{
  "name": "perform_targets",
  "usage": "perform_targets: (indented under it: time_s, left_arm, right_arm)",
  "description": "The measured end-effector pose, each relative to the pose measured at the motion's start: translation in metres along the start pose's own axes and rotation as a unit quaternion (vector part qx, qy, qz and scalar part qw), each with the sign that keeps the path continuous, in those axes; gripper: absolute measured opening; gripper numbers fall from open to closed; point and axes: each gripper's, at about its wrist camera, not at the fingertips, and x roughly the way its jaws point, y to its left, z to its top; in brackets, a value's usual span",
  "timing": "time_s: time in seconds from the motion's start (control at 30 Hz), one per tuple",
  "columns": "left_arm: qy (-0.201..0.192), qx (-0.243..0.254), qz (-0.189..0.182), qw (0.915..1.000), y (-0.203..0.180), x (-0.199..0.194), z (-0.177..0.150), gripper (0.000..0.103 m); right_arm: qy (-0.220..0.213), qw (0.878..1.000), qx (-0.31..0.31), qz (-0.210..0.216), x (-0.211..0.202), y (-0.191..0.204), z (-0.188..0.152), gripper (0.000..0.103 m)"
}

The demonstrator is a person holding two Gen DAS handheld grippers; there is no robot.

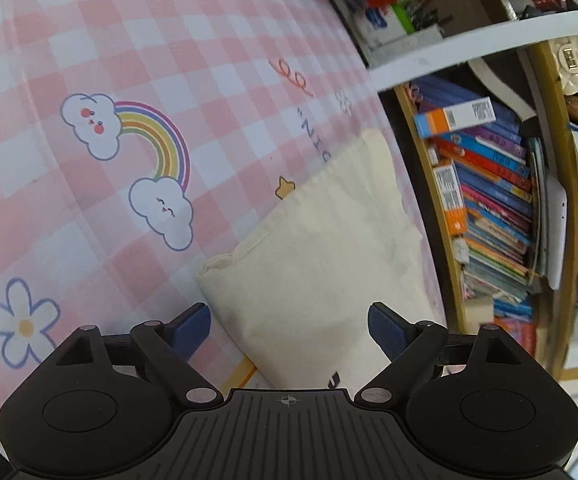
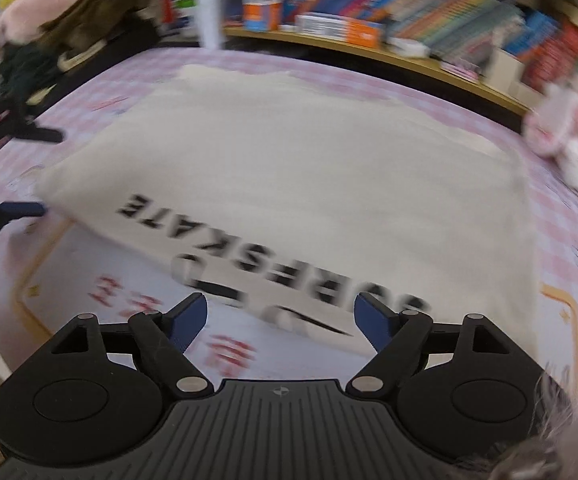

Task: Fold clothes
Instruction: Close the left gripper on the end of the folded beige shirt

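A cream shirt (image 2: 289,168), folded and printed with black letters, lies flat on the pink checked cloth (image 1: 129,60) covering the worktop, close to the edge facing the bookshelf (image 1: 489,208). Left claw (image 1: 289,326) and right claw (image 2: 279,316) are both released, holding nothing, above the shirt's near edge.

We look across a surface spread with a pink-and-white checked cloth (image 1: 137,40), printed with a rainbow between two clouds (image 1: 129,160), a white flower (image 1: 19,322) at its near left and a small yellow star (image 1: 284,188). On it lies a folded cream garment (image 2: 289,168), its black lettering turned toward us in the right wrist view, reaching almost to the far edge. At the far right of the cloth rests a blurred pink-and-white soft bundle (image 2: 569,132).
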Motion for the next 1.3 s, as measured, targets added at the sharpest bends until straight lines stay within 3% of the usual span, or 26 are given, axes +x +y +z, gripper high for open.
perform_targets:
  time_s: [0.27, 0.47, 0.6, 0.67, 0.73, 0.83, 0.97, 1.1, 1.13, 1.17, 1.2, 1.23, 1.3]
  left_arm:
    - [0.086, -0.056, -0.052, 0.9934, 0.021, 0.020, 0.027, 0.090]
    - [0.119, -0.075, -0.075, 0.9872, 0.029, 0.031, 0.033, 0.087]
    - [0.145, -0.079, -0.070, 0.9837, 0.033, 0.041, 0.034, 0.056]
    - [0.160, -0.059, -0.078, 0.9823, 0.029, 0.045, 0.032, 0.047]
    - [0.174, -0.033, -0.092, 0.9799, 0.022, 0.048, 0.030, 0.030]
    - [0.174, 0.029, -0.111, 0.9781, 0.003, 0.047, 0.028, 0.024]
    - [0.178, 0.084, -0.127, 0.9722, -0.014, 0.047, 0.024, 0.024]
    - [0.185, 0.086, -0.123, 0.9712, -0.012, 0.048, 0.024, 0.030]
    - [0.185, 0.079, -0.124, 0.9717, -0.008, 0.047, 0.025, 0.041]
    - [0.184, 0.069, -0.126, 0.9724, -0.007, 0.047, 0.027, 0.050]
    - [0.182, 0.059, -0.128, 0.9731, -0.006, 0.047, 0.030, 0.068]
    - [0.180, 0.049, -0.136, 0.9731, -0.003, 0.046, 0.032, 0.079]
    - [0.176, 0.030, -0.150, 0.9725, 0.002, 0.044, 0.037, 0.085]
  right_arm:
    - [-0.005, 0.998, -0.053, 0.040, 0.025, 0.074, 0.037, 0.080]
    - [-0.011, 0.993, -0.103, 0.060, 0.035, 0.120, 0.061, 0.078]
    - [-0.002, 0.985, -0.146, 0.088, 0.041, 0.143, 0.068, 0.077]
    - [0.003, 0.982, -0.163, 0.100, 0.045, 0.151, 0.071, 0.076]
    - [0.007, 0.978, -0.179, 0.110, 0.048, 0.159, 0.074, 0.073]
    - [0.017, 0.975, -0.189, 0.113, 0.053, 0.164, 0.077, 0.069]
    - [0.026, 0.976, -0.186, 0.111, 0.057, 0.165, 0.078, 0.050]
    - [0.036, 0.979, -0.173, 0.105, 0.060, 0.161, 0.078, 0.015]
    - [0.035, 0.980, -0.167, 0.100, 0.060, 0.159, 0.078, 0.006]
    - [0.033, 0.982, -0.157, 0.096, 0.059, 0.156, 0.078, 0.004]
    - [0.029, 0.985, -0.146, 0.092, 0.058, 0.152, 0.079, 0.004]
    - [0.024, 0.987, -0.131, 0.089, 0.057, 0.147, 0.080, 0.003]
    - [0.014, 0.992, -0.096, 0.085, 0.054, 0.137, 0.083, 0.003]
